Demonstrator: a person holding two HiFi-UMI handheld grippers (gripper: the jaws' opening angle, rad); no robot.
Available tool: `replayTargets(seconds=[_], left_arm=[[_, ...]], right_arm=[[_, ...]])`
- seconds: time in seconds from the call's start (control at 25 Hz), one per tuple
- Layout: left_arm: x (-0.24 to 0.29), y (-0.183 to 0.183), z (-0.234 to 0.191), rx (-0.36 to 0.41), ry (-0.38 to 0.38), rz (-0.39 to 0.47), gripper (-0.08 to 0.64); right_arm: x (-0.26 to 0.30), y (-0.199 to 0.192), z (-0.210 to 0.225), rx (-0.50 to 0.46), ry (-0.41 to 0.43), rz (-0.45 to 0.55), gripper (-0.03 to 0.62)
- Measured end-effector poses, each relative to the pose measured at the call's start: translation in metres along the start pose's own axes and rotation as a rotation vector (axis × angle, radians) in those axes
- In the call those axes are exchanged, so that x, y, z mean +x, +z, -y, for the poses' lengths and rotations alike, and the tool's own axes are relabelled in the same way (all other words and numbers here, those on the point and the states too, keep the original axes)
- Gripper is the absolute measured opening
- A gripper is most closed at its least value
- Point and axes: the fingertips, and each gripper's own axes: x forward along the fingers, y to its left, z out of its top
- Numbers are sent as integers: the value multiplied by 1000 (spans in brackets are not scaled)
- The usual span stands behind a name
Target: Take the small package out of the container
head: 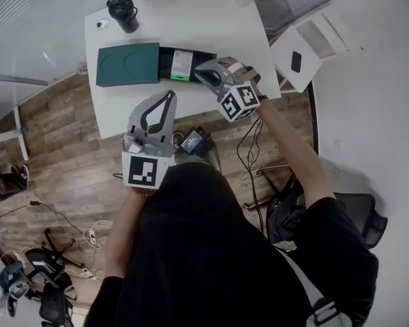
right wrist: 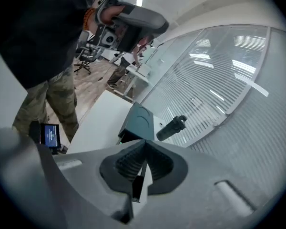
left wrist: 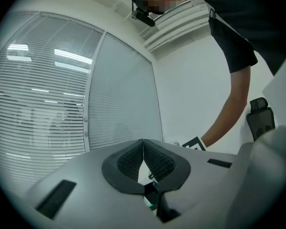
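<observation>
Because the small package [head: 182,65] lies flat in the open black part of the dark green container [head: 128,64], near the middle of the white bench [head: 211,19], it is best reached from above rather than from the side. The right tool [head: 204,72] hangs just beside the container's open right end and points down toward it. Its jaws are together with nothing between them, and in its own view the pads meet in front of the green container. I judge the step in hand to be the approach, with the package not yet touched. To do it well, the jaws should first come apart wider than the package. They should then descend square to its edges so that one pad goes down each side, and close only once both pads sit below its top face. A tilted entry could catch the container's rim or shove the package under the green cover. The left tool [head: 166,97] hovers at the near edge of the bench, its jaws likewise together and empty, and it could steady the container. A black bottle [head: 123,12] stands well apart at the far corner
</observation>
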Motion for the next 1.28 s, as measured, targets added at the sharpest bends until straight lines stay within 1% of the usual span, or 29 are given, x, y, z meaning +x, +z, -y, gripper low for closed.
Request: replayTargets(seconds=[0.08, 0.16, 0.32, 0.36, 0.4, 0.52, 0.64, 0.8, 0.92, 1.08, 1.2, 1.28], left_arm=[[-1, -3, 1, -12, -7, -4, 3], [-2, -11, -1, -61, -10, -26, 3], [-3, -17, -6, -114, -2, -37, 3], [-3, -17, -6, -126, 1, -34, 3], [-3, -16, -6, -130, 2, -29, 3], [-6, -18, -7, -129, 7, -24, 3], [-9, -24, -10, -148, 28, -40, 3], [-14, -29, -17, -154, 54, -45, 3], [-18, -31, -24, -156, 73, -48, 3], [-20, -33, -31, -164, 92, -51, 3], [-19, -36, -36, -169, 98, -58, 3], [-18, -37, -39, -174, 103, -58, 3]], right_arm=[[10, -9, -13, -71, 72, -19, -1], [22, -16, -23, -134, 135, -34, 0], [40, -27, -42, -249, 259, -56, 0], [44, -32, -46, -274, 289, -69, 9], [48, -37, -49, -292, 316, -80, 42], [56, -46, -61, -326, 377, -96, 49], [60, -56, -74, -389, 427, -103, 49], [66, -69, -83, -464, 474, -117, 51], [71, -78, -88, -481, 508, -132, 77], [76, -85, -94, -485, 544, -138, 91], [78, -88, -99, -491, 583, -142, 120], [82, -91, -100, -515, 596, -146, 122]])
